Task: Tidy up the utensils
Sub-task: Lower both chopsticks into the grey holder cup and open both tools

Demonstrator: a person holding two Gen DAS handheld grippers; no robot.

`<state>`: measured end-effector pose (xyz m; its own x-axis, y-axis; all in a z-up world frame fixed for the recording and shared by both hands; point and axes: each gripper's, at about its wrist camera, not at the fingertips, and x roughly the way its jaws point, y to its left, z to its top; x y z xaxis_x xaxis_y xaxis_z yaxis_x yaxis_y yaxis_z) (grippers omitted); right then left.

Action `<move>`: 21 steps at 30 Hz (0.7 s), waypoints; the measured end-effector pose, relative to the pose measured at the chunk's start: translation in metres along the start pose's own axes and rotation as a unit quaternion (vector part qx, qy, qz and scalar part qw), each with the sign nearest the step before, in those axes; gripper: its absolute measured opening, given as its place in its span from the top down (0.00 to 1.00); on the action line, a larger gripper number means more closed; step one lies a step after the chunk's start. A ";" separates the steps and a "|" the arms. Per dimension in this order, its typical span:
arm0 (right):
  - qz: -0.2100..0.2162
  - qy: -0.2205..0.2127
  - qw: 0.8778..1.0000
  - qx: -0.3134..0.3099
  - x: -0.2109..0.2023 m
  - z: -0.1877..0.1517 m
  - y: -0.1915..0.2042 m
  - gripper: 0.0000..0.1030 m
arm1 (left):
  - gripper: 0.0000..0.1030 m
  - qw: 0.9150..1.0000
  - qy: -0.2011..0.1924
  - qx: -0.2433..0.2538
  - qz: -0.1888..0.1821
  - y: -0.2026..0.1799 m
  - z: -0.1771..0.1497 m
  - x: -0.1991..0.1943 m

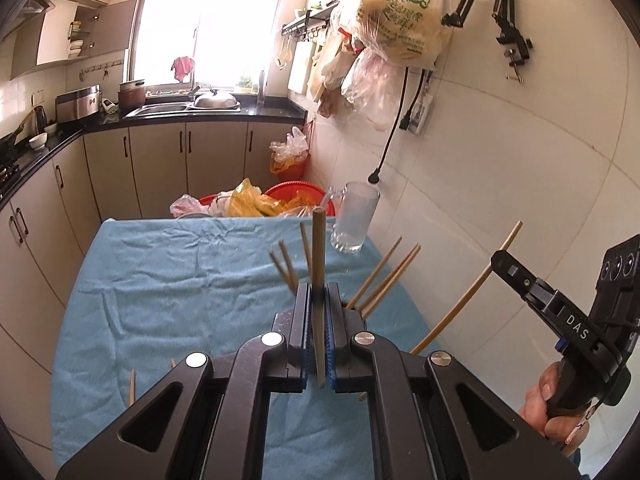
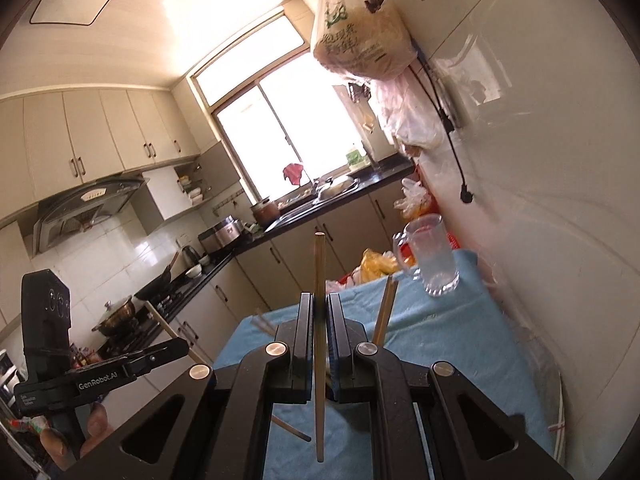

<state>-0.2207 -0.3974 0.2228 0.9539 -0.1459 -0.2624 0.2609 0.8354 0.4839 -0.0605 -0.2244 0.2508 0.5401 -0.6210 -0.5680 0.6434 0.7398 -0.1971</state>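
My left gripper (image 1: pixel 319 300) is shut on a wooden chopstick (image 1: pixel 319 256) that stands upright between the pads, above the blue cloth (image 1: pixel 180 280). My right gripper (image 2: pixel 319 312) is shut on another chopstick (image 2: pixel 319 272), also upright; it shows at the right of the left wrist view (image 1: pixel 500 260) with its chopstick (image 1: pixel 464 300) slanting. Several loose chopsticks (image 1: pixel 384 276) lie on the cloth near the left gripper. A clear glass mug (image 1: pixel 356 216) stands at the table's far right corner, and shows in the right wrist view (image 2: pixel 432 260).
A red basin with plastic bags (image 1: pixel 276 200) sits beyond the table's far edge. A tiled wall (image 1: pixel 500 168) runs along the table's right side, with hanging bags (image 1: pixel 396 24) and a dangling cable (image 1: pixel 386 148). Kitchen counters and a sink (image 1: pixel 180 110) line the back and left.
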 end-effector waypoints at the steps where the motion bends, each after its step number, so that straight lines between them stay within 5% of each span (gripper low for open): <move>1: 0.000 -0.002 1.000 0.000 0.002 0.004 -0.001 0.94 | 0.94 1.000 -0.004 -0.001 0.000 0.000 0.005 0.001; 10: -0.017 -0.031 0.999 0.005 0.023 0.038 -0.007 0.94 | 0.94 0.999 -0.024 -0.020 -0.007 -0.001 0.043 0.029; 21: -0.046 0.006 0.999 0.001 0.072 0.022 -0.024 0.94 | 0.94 0.999 0.019 -0.027 -0.006 0.013 0.022 0.078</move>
<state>-0.1552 -0.4399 0.2110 0.9243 -0.2150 -0.3154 0.3470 0.8176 0.4595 0.0022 -0.2687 0.2212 0.5112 -0.6207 -0.5945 0.6188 0.7459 -0.2466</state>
